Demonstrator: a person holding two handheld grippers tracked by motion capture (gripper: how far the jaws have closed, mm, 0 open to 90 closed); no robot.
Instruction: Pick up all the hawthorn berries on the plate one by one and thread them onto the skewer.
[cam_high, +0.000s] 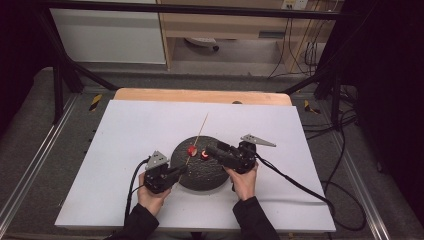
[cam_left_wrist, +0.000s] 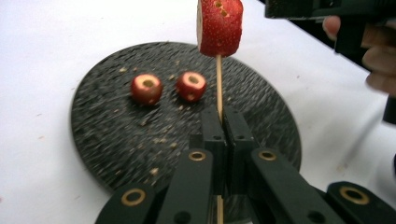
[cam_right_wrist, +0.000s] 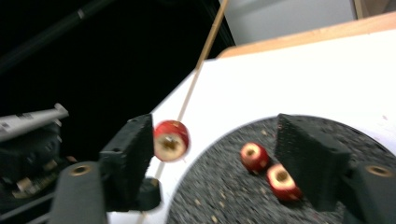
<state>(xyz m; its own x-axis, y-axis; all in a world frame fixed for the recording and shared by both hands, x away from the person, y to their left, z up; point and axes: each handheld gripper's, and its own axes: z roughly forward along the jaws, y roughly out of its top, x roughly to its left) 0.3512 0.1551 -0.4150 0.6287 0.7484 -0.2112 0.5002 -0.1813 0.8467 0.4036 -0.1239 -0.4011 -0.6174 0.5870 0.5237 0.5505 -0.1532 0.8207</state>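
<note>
Skewering fruit (cam_left_wrist: 220, 27) over plate (cam_left_wrist: 107, 140) middle, rim and table (cam_high: 130, 130) open around.

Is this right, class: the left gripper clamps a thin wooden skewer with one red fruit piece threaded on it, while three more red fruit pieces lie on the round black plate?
Not quite. Two red fruit pieces lie on the round black plate, not three; the left gripper view shows it. The rest holds: the left gripper clamps the thin wooden skewer with one red fruit piece threaded on it.

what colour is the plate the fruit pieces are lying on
Dark grey, almost black, with a speckled texture: the plate shows best in the left gripper view.
</note>
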